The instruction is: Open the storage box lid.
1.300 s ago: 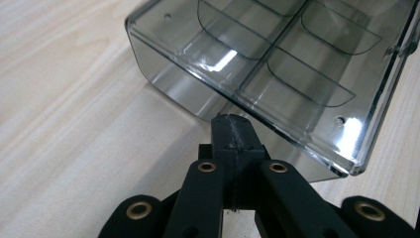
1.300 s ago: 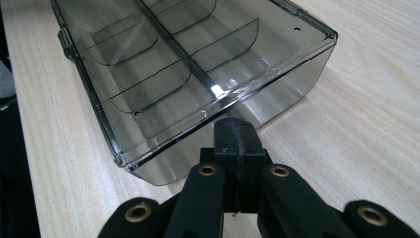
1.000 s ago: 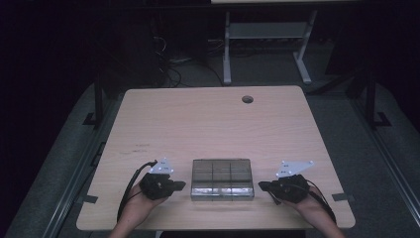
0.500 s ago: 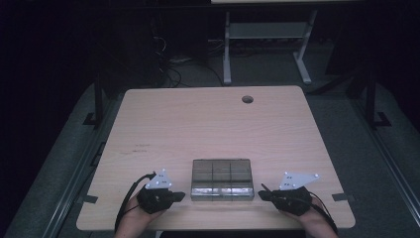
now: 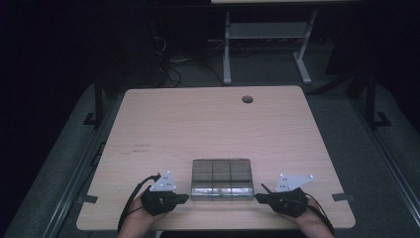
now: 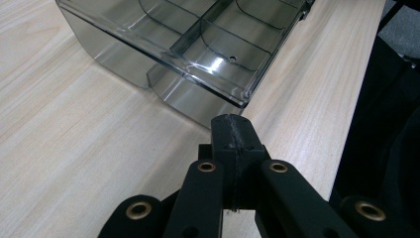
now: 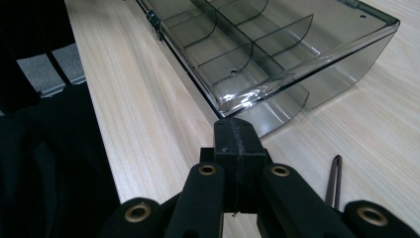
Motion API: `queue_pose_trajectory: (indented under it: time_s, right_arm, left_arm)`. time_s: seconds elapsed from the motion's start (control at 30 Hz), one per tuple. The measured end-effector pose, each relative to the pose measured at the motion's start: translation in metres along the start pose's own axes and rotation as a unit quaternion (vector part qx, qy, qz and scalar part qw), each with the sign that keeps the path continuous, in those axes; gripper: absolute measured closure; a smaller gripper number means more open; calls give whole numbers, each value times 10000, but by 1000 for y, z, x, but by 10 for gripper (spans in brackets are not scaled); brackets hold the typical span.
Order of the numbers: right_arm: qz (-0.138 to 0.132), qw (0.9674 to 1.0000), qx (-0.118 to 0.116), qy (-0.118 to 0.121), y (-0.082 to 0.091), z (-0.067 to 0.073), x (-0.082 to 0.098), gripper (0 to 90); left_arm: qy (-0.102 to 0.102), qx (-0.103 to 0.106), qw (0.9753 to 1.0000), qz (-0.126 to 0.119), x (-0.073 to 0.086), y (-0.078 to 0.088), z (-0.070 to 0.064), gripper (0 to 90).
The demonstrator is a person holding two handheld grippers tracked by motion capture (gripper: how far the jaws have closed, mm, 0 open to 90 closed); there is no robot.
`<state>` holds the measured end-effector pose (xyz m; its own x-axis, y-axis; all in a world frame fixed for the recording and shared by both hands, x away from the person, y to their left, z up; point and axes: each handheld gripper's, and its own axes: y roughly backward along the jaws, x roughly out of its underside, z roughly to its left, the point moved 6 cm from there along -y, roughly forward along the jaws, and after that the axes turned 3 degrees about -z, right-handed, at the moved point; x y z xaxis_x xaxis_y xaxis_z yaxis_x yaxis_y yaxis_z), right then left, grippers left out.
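Both grippers, left (image 5: 184, 198) and right (image 5: 258, 197), are clenched empty, flanking my smoky clear-plastic compartment box (image 5: 222, 177) near the counter (image 5: 198, 124) edge; light, stiff, slippery (grip its end walls).

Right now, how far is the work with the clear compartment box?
Nothing looks done yet. The clear box sits closed near the table's front edge. In hand: the left claw and right claw, both shut, point at its two near corners, holding nothing. Moving or opening it probably remains.
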<state>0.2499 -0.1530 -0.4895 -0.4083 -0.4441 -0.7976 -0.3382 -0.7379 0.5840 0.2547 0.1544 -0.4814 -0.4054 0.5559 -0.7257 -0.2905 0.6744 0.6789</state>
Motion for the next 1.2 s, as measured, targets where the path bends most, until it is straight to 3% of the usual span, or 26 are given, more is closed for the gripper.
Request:
queue_pose_trajectory:
  time_s: [0.57,1.2]
  right_arm:
    - [-35,10000,-71,25,0,0,-2,900]
    - [-128,9999,-83,44,0,1,-5,900]
  left_arm:
    - [32,-10,10000,-5,-1,-2,0,900]
    - [75,39,9998,-190,-7,0,-3,900]
